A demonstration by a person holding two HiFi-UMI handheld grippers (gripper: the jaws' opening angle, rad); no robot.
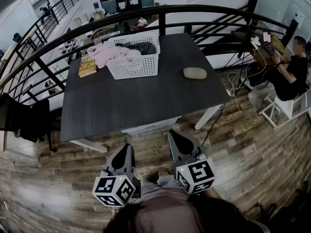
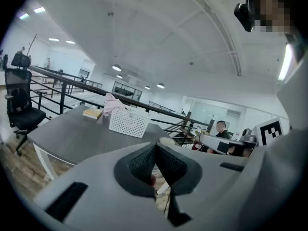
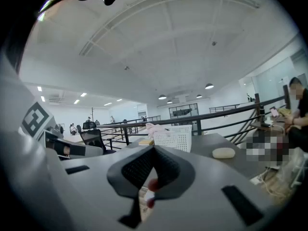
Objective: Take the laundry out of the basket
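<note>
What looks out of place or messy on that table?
Only the pink laundry: it spills over the left rim of the white basket, hanging toward the yellow book. Nothing else on the table looks askew.

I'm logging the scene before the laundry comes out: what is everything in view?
table: one, dark grey, centre.
basket: one, white, table's far side.
laundry: one heap, pink and grey, in the basket.
book: one, yellow, left of the basket.
oval object: one, beige, right of the basket.
railing: one, black, behind the table.
chair: one, black, left of the table.
seated person: one, dark clothes, far right.
left gripper: one, grey, in front of the table, jaws shut, empty.
right gripper: one, grey, beside it, jaws shut, empty.
</note>
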